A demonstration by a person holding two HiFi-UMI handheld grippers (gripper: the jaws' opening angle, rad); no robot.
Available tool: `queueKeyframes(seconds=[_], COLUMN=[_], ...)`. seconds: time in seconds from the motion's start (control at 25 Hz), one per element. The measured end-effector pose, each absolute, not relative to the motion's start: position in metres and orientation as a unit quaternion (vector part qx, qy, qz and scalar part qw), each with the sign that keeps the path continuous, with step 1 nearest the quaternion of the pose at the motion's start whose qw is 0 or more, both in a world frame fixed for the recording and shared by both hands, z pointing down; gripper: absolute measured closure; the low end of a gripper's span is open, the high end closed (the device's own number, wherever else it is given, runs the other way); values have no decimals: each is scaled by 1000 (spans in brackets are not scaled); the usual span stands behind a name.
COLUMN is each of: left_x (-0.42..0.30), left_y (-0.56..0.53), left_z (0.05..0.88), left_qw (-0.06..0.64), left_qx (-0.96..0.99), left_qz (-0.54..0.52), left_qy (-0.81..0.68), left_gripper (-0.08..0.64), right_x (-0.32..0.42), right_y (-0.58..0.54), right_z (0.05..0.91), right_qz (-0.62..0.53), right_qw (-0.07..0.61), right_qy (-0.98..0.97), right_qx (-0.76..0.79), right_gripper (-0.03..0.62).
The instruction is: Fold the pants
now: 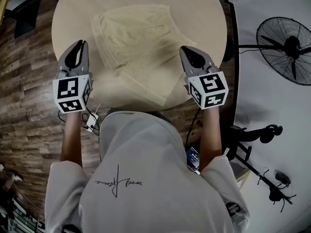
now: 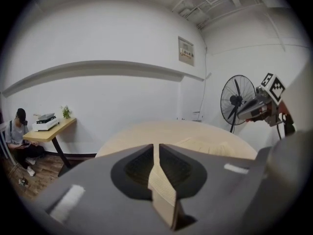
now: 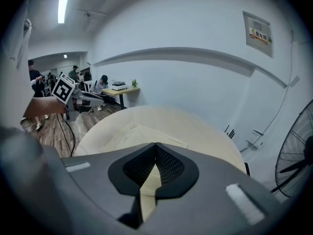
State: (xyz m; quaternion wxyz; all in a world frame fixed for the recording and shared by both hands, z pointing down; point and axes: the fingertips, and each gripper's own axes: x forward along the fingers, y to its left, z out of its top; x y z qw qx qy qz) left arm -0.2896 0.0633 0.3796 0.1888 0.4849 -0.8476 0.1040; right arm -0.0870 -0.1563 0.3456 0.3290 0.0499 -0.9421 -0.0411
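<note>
The beige pants [image 1: 138, 42] lie folded on the round pale table [image 1: 73, 13], one layer reaching toward the near edge. My left gripper [image 1: 83, 43] hovers over the table's left rim, just left of the pants, jaws together with only a thin slit and nothing in them. My right gripper [image 1: 183, 49] is at the pants' right corner, shut and empty. The left gripper view shows the jaws [image 2: 156, 148] with the pants [image 2: 205, 146] ahead to the right. In the right gripper view the tips [image 3: 155, 144] meet above the pants [image 3: 132, 133].
A standing fan [image 1: 286, 47] is to the right of the table. Wood floor surrounds the table, and cables hang by its near edge. A person sits at a small desk [image 2: 49, 131] by the far wall. My own body is close to the table's near side.
</note>
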Motion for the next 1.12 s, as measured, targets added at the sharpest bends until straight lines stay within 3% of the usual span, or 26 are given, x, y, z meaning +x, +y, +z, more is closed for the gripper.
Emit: queueKeyframes(seconds=[1.12], left_x=[-365], left_y=[4], left_z=[479], left_qw=[256], left_qx=[529], left_qz=[279], left_qy=[-759], left_gripper=[515], right_x=[-195], right_y=[-266], right_z=[462], right_qz=[-184], right_qw=[478], right_qy=[-853], right_qx=[-100], right_gripper=[595])
